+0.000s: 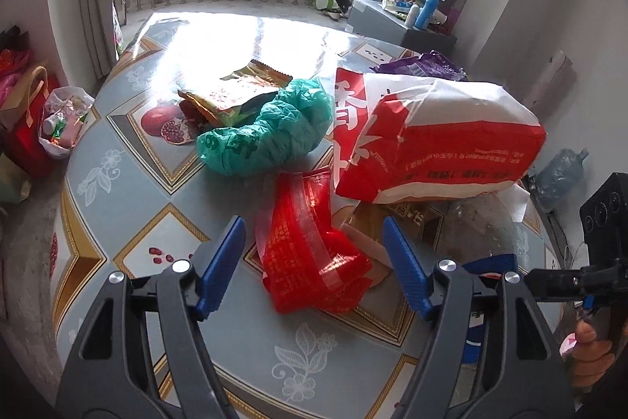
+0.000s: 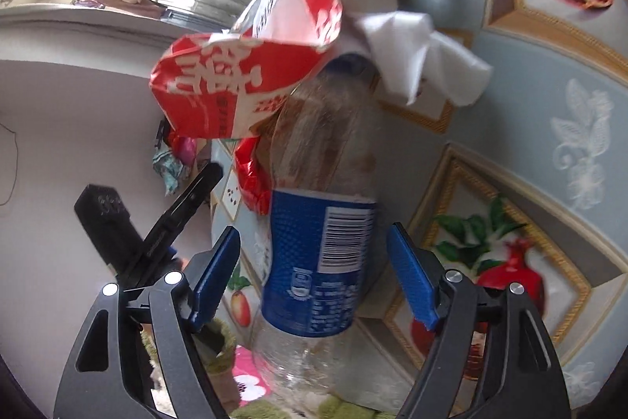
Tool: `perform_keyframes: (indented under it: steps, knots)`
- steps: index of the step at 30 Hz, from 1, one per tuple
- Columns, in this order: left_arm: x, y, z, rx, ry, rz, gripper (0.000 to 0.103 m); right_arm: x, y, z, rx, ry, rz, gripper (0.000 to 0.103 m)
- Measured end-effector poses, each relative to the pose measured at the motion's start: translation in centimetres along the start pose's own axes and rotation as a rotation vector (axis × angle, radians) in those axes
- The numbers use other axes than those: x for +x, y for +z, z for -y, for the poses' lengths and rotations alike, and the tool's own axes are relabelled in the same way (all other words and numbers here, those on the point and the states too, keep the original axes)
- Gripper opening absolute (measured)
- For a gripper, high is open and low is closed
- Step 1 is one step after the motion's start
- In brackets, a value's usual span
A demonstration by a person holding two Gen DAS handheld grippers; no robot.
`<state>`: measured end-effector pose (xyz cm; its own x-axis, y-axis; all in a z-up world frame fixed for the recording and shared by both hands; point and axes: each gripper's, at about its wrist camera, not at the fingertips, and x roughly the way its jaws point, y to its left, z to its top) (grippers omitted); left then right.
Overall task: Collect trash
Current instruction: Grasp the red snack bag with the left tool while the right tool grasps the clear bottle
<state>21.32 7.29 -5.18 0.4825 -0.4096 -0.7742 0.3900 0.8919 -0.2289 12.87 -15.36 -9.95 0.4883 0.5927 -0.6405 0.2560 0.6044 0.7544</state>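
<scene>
Trash lies on a patterned table (image 1: 129, 183): a red plastic bag (image 1: 310, 254), a green plastic bag (image 1: 271, 124), a gold snack wrapper (image 1: 235, 89), a purple wrapper (image 1: 424, 65) and a large red-and-white bag (image 1: 435, 132). My left gripper (image 1: 314, 262) is open, its fingers either side of the red plastic bag, just above the table. In the right wrist view a clear plastic bottle (image 2: 318, 222) with a blue label lies between the open fingers of my right gripper (image 2: 314, 273), apart from both pads. The red-and-white bag (image 2: 235, 77) and white tissue (image 2: 424, 53) lie beyond the bottle.
Bags of goods (image 1: 59, 120) stand on the floor left of the table. A grey box with bottles (image 1: 400, 18) stands behind the table by the railing. A water jug (image 1: 557, 175) stands by the right wall. The other gripper's handle (image 1: 600, 262) is at the right.
</scene>
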Motion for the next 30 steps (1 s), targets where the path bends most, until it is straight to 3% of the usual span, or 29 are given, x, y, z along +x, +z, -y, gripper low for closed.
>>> perform_keyframes:
  steps: [3, 7, 8, 9, 10, 13, 18, 22, 30]
  knots:
    - [1.3, 0.2, -0.6, -0.007, 0.005, -0.022, 0.067, 1.5, 0.2, -0.3, 0.017, 0.013, -0.025, 0.077]
    - [2.6, 0.1, -1.2, -0.026, 0.027, -0.047, 0.046, 2.8, 0.2, -0.2, 0.033, 0.013, -0.045, 0.076]
    - [2.7, -0.1, -1.5, -0.042, 0.021, -0.055, 0.043, 3.0, 0.2, -0.1, 0.035, 0.014, -0.051, 0.075]
    - [2.8, -0.2, -1.7, -0.057, 0.016, -0.062, 0.037, 3.2, 0.1, 0.0, 0.035, 0.022, -0.056, 0.064]
    - [2.8, -0.3, -1.9, -0.07, 0.012, -0.068, 0.034, 3.5, 0.1, 0.0, 0.031, 0.036, -0.068, 0.06]
    - [2.6, -0.9, -2.1, -0.092, 0.011, -0.074, 0.029, 2.7, 0.1, 0.5, 0.027, 0.047, -0.077, 0.059]
    - [1.4, -2.3, -1.8, -0.122, 0.007, -0.093, 0.027, 1.3, 0.8, 0.6, -0.027, 0.014, -0.11, 0.059]
    - [0.2, -4.2, -1.1, -0.164, -0.022, -0.123, 0.027, -0.1, 1.2, 0.5, -0.129, -0.065, -0.162, 0.059]
    - [-1.1, -8.1, 4.7, -0.139, -0.12, -0.185, 0.027, -3.1, 0.4, -0.1, -0.29, -0.22, -0.181, 0.06]
